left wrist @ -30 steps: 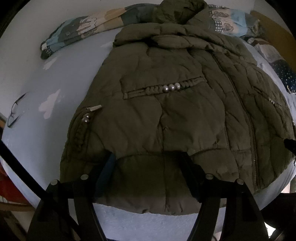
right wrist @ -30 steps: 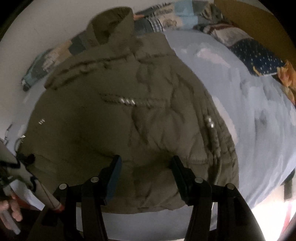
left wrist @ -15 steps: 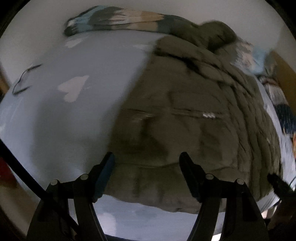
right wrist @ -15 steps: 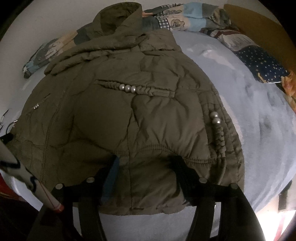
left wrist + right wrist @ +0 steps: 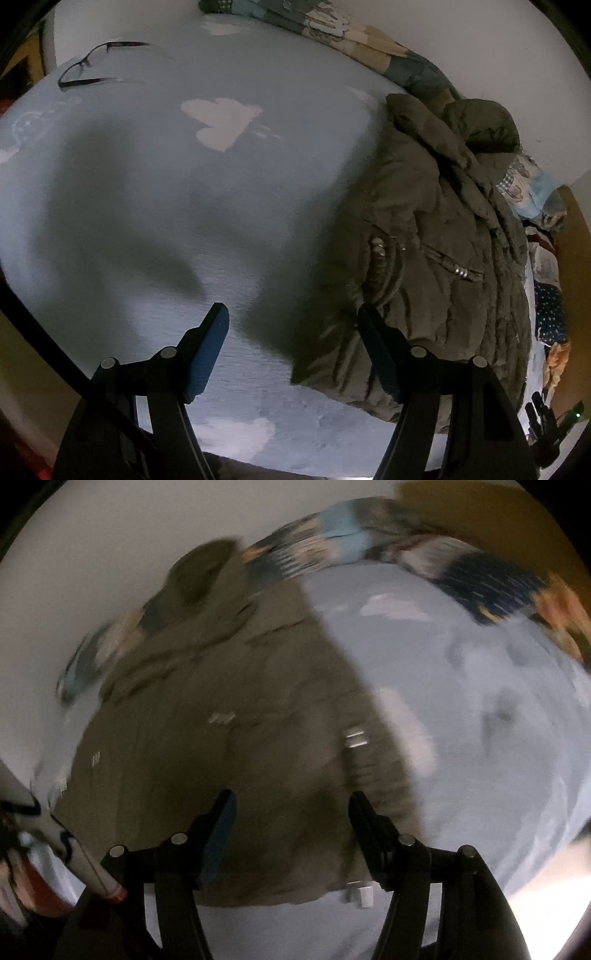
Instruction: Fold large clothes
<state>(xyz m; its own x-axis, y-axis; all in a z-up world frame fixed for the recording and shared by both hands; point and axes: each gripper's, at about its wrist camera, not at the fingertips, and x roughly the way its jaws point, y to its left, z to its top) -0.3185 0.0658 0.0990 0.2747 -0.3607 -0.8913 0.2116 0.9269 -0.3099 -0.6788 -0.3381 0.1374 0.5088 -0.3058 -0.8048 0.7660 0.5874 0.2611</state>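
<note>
- The olive padded jacket (image 5: 436,258) lies flat on the pale blue bed sheet (image 5: 184,206), hood toward the wall and the patterned quilt (image 5: 373,44), hem toward the bed's near edge.
- The left gripper (image 5: 291,325) stands apart and empty over bare sheet just beside the jacket's side edge – only its right-hand finger overlaps the quilted fabric in view, and I cannot tell if it touches.
- The right gripper (image 5: 290,808) has just been opening; its fingers hang spread above the hem with nothing pinched between them, though the view is blurred.
- Judging by its puffy quilting, the jacket is soft, bulky and springy – light for its size, likely to slide and re-inflate after a fold.
- Best hold: the firmer ribbed hem or side seam, 1 gripper per corner; avoid the slick padding mid-panel.
- Glasses (image 5: 92,66) lie well apart on the sheet.
</note>
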